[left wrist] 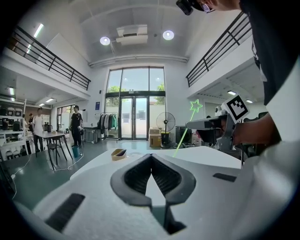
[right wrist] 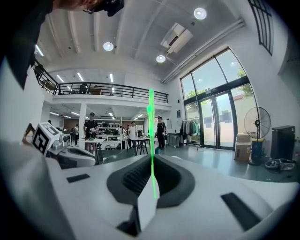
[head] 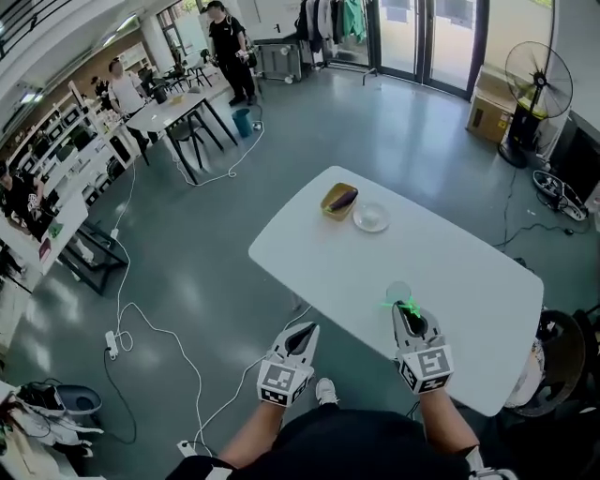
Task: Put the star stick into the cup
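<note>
Right gripper (head: 409, 314) clamped on the green star stick (right wrist: 151, 123); stick upright, over the table's (head: 450, 253) near edge. Clear cup (head: 398, 292) stands just beyond the gripper's tips. Left gripper (left wrist: 151, 155): jaws together, empty, off the table's near-left edge. Yellow bowl (head: 338, 200) near the far corner.

Floor: glossy grey-green concrete (head: 375, 112), with a white cable (head: 178, 337) trailing across it to a power strip (head: 113, 344).
Windows: tall glass doors (left wrist: 134, 110) letting in daylight.
Ceiling: white, with round downlights (left wrist: 168, 34) and an air-conditioning unit (left wrist: 130, 32).
Upper level: a mezzanine with black railing (left wrist: 47, 56) along both sides.
Furniture: a white rounded tabletop (head: 450, 272); a white work table (head: 173, 112) on black legs with chairs, people standing near it; shelving (head: 66, 141) at the left wall.
By the doors: a clothes rack (head: 328, 19), cardboard boxes (head: 489, 103), a standing fan (head: 538, 80).
</note>
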`<state>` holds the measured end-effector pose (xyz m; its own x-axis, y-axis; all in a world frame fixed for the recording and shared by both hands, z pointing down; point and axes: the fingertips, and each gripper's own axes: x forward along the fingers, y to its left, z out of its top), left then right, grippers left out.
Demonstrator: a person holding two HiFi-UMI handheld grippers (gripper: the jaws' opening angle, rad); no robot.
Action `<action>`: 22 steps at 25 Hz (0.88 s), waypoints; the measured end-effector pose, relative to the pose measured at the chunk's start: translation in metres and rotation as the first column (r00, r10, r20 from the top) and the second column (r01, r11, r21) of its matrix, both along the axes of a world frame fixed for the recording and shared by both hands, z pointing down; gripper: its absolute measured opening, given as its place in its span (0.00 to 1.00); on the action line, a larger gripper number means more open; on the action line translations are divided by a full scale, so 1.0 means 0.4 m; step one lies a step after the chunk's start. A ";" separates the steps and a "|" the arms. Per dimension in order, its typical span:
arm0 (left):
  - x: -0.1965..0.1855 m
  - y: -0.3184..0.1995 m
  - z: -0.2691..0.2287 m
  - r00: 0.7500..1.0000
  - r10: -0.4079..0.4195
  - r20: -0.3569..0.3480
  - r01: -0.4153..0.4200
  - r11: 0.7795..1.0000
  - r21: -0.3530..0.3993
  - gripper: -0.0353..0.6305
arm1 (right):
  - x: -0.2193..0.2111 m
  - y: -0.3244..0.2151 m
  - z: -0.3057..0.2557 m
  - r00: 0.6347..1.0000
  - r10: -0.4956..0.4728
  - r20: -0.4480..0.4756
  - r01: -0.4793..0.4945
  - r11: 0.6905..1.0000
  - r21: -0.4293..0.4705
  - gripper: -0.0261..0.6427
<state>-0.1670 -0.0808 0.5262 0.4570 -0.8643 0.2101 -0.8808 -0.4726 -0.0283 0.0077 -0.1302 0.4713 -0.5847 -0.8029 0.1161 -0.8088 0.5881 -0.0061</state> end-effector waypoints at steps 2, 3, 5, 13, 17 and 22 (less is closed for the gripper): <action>-0.019 -0.024 -0.004 0.999 0.034 0.000 -0.034 0.999 -0.002 0.07 | -0.015 -0.017 -0.007 1.000 0.026 0.003 -0.026 1.000 0.002 0.07; -0.028 -0.034 -0.007 0.999 0.050 -0.002 -0.050 0.999 -0.003 0.07 | -0.023 -0.025 -0.011 0.999 0.040 0.001 -0.040 0.999 0.002 0.07; -0.045 -0.054 -0.010 0.997 0.078 -0.007 -0.078 0.997 -0.004 0.07 | -0.035 -0.041 -0.013 0.998 0.068 0.001 -0.068 0.998 0.001 0.07; -0.048 -0.123 -0.004 0.987 0.157 -0.034 -0.157 0.988 0.005 0.07 | -0.027 -0.073 -0.015 0.986 0.169 -0.010 -0.169 0.986 0.007 0.07; -0.002 -0.149 0.021 0.975 0.220 -0.037 -0.221 0.975 -0.023 0.07 | 0.018 -0.094 -0.008 0.975 0.220 -0.016 -0.220 0.976 0.001 0.07; 0.086 -0.193 0.028 0.963 0.266 -0.037 -0.267 0.963 -0.032 0.07 | 0.089 -0.106 0.021 0.967 0.252 -0.035 -0.252 0.967 -0.020 0.07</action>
<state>-0.1325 -0.1579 0.5373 0.6765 -0.7027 0.2201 -0.7233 -0.6903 0.0194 0.0432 -0.1726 0.4798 -0.3596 -0.9205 0.1531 -0.9308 0.3654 0.0105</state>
